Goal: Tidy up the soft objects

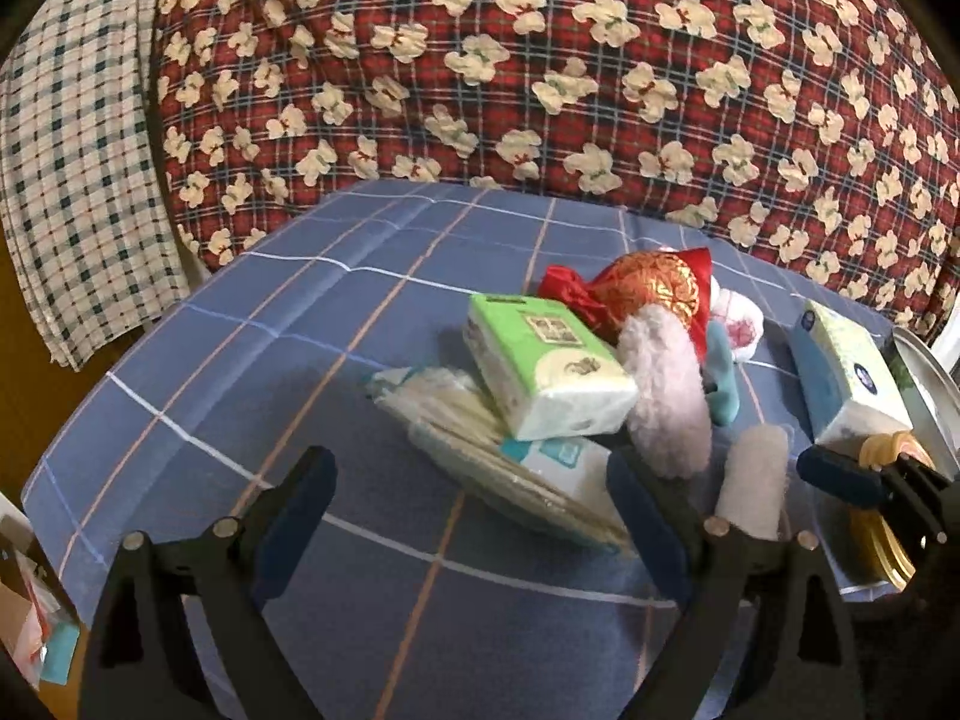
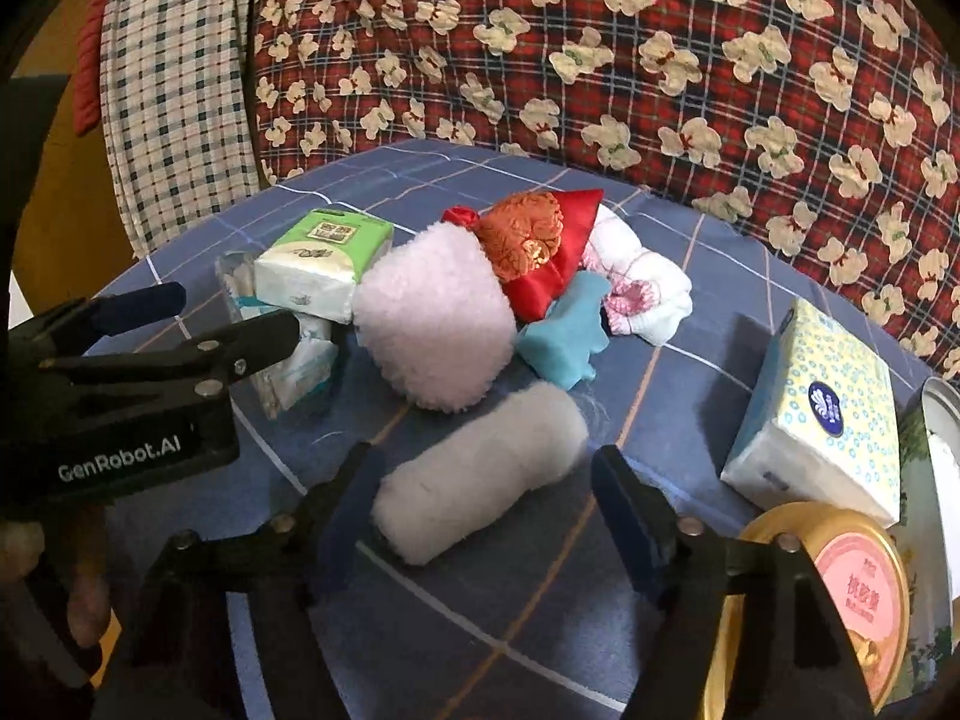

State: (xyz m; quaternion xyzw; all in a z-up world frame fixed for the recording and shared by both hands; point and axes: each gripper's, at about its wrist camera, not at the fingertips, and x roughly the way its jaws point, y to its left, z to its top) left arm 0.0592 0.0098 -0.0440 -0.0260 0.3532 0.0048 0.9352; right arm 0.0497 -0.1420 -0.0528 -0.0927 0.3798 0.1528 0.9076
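- White fluffy roll (image 2: 480, 474) lies on the blue checked desk (image 2: 540, 618) between my right fingers (image 2: 486, 516), spread wide, not gripping.
- Left fingers (image 1: 468, 516) also released, facing the tissue packs (image 1: 549, 366).

— What can't I make out from my left tongs?
— The round gold tin lid (image 1: 882, 546) is half hidden behind my right gripper (image 1: 864, 480).
— And from my right?
— The silver-rimmed tin (image 2: 939, 414) runs off the edge; the clear wipes packet (image 2: 288, 360) sits under the green tissue pack (image 2: 324, 264).
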